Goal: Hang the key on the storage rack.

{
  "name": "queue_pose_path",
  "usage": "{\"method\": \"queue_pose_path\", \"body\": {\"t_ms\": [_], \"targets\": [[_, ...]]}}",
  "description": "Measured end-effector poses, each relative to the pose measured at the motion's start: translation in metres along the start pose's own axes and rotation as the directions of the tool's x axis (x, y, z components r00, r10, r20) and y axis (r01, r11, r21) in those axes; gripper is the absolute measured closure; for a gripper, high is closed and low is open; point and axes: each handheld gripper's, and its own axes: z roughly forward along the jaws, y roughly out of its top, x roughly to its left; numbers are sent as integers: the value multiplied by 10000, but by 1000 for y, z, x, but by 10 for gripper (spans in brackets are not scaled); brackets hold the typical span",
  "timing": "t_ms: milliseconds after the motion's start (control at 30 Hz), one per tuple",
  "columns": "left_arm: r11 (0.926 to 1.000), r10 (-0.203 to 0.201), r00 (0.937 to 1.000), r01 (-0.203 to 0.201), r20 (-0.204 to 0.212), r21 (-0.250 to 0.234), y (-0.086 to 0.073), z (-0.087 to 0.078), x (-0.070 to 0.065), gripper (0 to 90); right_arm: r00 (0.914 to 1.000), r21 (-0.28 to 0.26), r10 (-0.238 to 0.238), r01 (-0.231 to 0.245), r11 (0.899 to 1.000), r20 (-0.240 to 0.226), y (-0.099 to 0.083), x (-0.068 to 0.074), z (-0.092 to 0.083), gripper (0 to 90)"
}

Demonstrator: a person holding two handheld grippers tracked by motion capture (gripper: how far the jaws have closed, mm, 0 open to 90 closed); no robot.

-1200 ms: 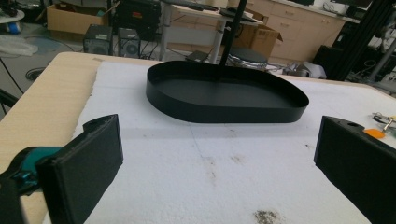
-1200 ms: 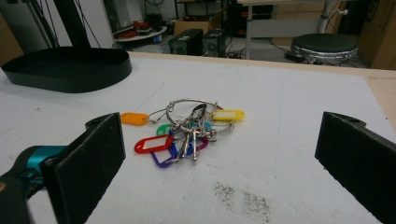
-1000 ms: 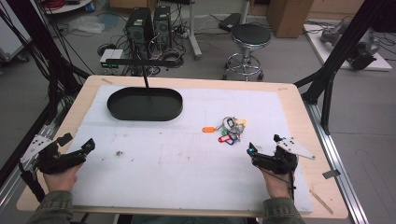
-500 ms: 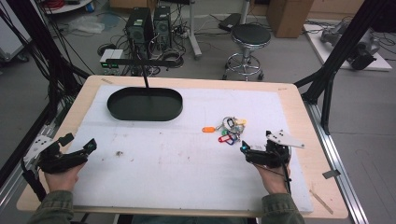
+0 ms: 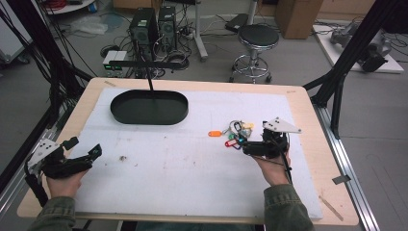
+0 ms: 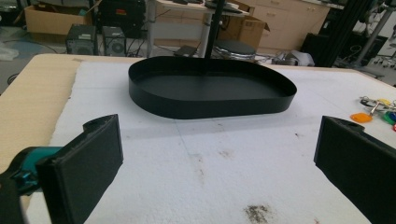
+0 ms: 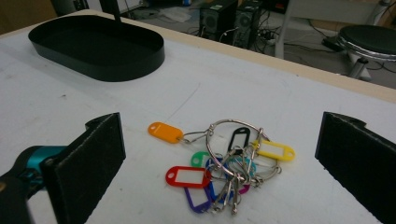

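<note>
A bunch of key tags [image 5: 234,133] [image 7: 224,161] on metal rings lies on the white mat, right of centre; its tags are orange, red, yellow, green, purple and black. My right gripper [image 5: 244,146] [image 7: 224,186] is open just behind the bunch, its jaws wide on either side with nothing between them. A black oval tray [image 5: 149,107] [image 6: 210,88] [image 7: 98,46] sits empty at the back left of the mat. My left gripper [image 5: 89,153] [image 6: 215,182] is open near the front left corner, pointing toward the tray.
The white mat [image 5: 192,163] covers most of the wooden table [image 5: 317,125]. A thin black post [image 5: 149,79] rises behind the tray. A stool [image 5: 255,38] and computer cases [image 5: 151,24] stand on the floor beyond the table.
My right gripper has moved forward and left, closing in on the key tags. The left gripper has hardly moved.
</note>
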Motion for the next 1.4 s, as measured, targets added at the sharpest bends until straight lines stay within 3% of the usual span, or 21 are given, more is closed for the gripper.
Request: {"method": "queue_pose_path", "body": {"t_ms": [233,567,967,1100,1233,1400], "targets": [[9997,-57,9994,48,342,251,0,3,0,18,9997,157,-209,211,9997,-118,11,-1,10,5],[9996,-164,9986,154,494,219,-1,5,-1,18,9989,627,72,-43,9980,-455,23,-8,27,5],[9995,-198,9970,179,743,257,-1,7,0,18,9990,1418,-224,277,9895,-386,35,-4,52,5],[9995,-196,9967,174,791,280,-2,8,1,29,9985,1813,-289,368,9827,-462,33,-5,62,5],[9993,-104,9966,73,820,378,-2,10,1,60,9974,2449,-535,635,9675,-473,31,-5,75,5],[9991,-219,9970,192,740,372,-2,10,2,58,9956,2868,-737,871,9540,-574,32,-4,87,5]]}}
